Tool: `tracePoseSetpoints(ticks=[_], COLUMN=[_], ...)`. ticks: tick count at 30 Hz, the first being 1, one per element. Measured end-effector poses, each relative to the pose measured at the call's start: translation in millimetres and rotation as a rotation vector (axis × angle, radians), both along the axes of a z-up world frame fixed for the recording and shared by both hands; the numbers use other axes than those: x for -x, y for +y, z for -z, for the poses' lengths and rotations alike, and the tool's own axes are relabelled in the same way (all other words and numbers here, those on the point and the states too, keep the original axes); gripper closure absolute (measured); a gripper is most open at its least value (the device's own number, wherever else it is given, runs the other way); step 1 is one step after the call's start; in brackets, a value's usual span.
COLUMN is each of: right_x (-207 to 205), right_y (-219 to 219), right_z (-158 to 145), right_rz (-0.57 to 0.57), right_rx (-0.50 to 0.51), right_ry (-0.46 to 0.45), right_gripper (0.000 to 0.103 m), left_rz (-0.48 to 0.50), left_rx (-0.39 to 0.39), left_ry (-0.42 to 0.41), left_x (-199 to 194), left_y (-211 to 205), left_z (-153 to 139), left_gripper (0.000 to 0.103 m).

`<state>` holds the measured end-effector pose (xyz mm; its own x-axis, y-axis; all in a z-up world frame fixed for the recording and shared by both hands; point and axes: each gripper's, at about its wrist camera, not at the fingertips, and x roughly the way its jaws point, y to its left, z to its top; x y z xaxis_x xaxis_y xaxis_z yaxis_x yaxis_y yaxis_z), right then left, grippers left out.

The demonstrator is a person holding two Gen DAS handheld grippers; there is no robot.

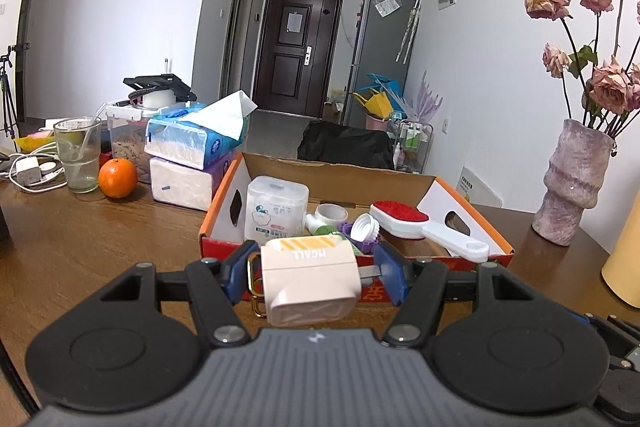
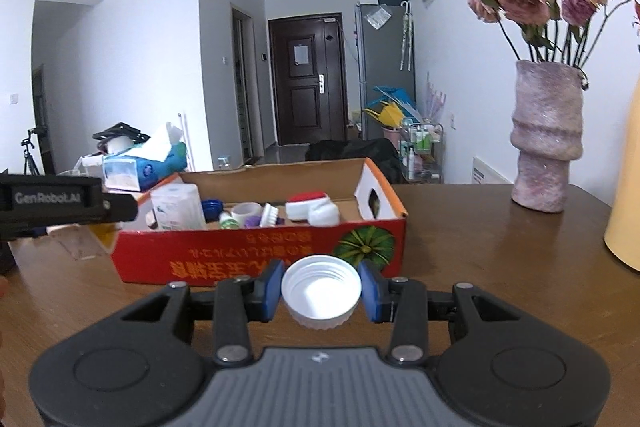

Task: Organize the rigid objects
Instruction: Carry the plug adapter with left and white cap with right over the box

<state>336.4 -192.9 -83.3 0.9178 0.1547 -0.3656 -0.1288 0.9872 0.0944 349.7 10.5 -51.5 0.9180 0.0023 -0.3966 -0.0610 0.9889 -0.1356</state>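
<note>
Left gripper (image 1: 314, 273), lower centre of the left wrist view: blue pads clamped on a cream-white, box-shaped plastic item with a yellow-striped label (image 1: 310, 277), gold ring at its left edge; the item is held off the brown wooden table (image 1: 80, 239), just in front of the near wall of the open cardboard box with red printed sides and orange rim (image 1: 460, 261). Right gripper (image 2: 321, 293), lower centre of the right wrist view: jaws clenched on a white ribbed plastic screw cap (image 2: 321, 293), open side toward the camera, held just in front of the box's red front wall. Box contents, centre of the left wrist view: translucent white cotton-swab container (image 1: 276, 211) at left, white roll of tape (image 1: 332, 214) behind, small purple and white caps (image 1: 362, 231) in the middle, white-handled brush with red pad (image 1: 412, 223) at right, its handle lying over the box's front edge. Left of the box: stacked tissue packs (image 1: 192, 159), an orange (image 1: 118, 178), a clear drinking glass (image 1: 78, 155). Right of frame: mottled pink ceramic vase with dried pink roses (image 1: 568, 183), standing on the table well apart from the box.
</note>
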Motion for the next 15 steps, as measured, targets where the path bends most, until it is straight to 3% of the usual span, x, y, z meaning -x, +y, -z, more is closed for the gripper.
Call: tracePoseSetpoints(ticks=[15], right_x=[-38], right_y=[13], right_z=[-15], right_rz=[-0.011], right_rx=[-0.020], right_ry=[-0.051], right_gripper=[0.063], left_rz=[-0.042], left_rx=[0.029], left_ry=[-0.042], left_x=[-33], left_y=[17], left_z=[-13], left_gripper=[0.037])
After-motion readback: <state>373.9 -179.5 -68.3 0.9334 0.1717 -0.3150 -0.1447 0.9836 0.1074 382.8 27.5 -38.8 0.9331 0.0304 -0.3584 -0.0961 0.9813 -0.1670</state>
